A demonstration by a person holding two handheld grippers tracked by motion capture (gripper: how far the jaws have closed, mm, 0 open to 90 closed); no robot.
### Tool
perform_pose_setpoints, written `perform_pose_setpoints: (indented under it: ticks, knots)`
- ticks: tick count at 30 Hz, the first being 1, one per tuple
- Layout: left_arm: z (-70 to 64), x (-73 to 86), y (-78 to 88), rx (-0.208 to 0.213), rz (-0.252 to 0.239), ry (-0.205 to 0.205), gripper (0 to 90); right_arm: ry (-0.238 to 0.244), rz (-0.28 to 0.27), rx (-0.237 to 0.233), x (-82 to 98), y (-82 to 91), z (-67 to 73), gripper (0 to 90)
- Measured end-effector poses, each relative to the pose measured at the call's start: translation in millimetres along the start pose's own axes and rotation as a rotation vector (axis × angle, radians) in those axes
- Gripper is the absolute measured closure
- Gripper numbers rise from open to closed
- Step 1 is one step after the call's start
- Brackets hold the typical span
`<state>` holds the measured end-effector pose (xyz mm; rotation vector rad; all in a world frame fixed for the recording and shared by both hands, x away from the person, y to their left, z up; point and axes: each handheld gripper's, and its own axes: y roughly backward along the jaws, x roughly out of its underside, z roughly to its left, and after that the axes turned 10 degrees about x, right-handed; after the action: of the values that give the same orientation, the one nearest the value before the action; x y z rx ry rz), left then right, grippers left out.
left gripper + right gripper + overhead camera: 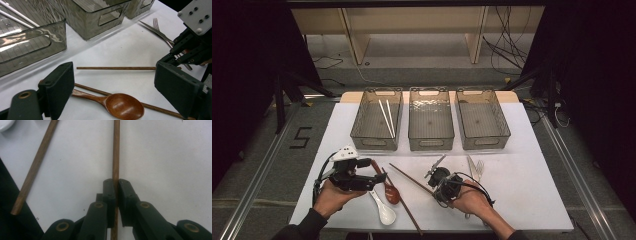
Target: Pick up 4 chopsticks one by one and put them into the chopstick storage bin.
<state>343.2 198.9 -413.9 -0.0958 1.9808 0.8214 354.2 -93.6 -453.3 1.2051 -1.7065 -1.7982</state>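
Observation:
My right gripper (pixel 115 182) is shut on a brown wooden chopstick (pixel 116 150), which runs straight up between its pads. In the high view that chopstick (pixel 409 177) lies slanted on the white table, with the right gripper (pixel 435 191) at its near end. A second brown chopstick (pixel 407 210) lies closer to the front edge. My left gripper (pixel 116 85) stands open just above the table. A brown wooden spoon (pixel 120 105) lies in front of it, between its jaws. A white spoon (pixel 384 212) rests beside the wooden spoon (pixel 391 192).
Three grey see-through bins stand in a row at the back: left bin (pixel 374 142), middle bin (pixel 430 142), right bin (pixel 484 142). Two white chopsticks (pixel 387 117) lie in the left one. A metal fork and knife (pixel 476 169) lie right of the right gripper.

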Motion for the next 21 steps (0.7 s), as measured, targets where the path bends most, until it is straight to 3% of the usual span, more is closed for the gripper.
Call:
perform_pose_setpoints:
  ticks: [8,12,21]
  knots:
    - [1.1,-0.6,-0.2,0.012,-0.011,0.027,16.1,-0.028,-0.090,0.003,0.5,15.4,-8.9,85.3]
    - [-1.1,-2.2,-2.2,0.029,-0.030,0.049,16.1,-0.050,-0.170,0.012,0.7,25.7,-12.7,85.3]
    - [-10.1,-9.3,-11.4,0.076,-0.063,0.068,16.1,-0.060,-0.319,0.033,-2.0,44.4,-7.1,85.2]
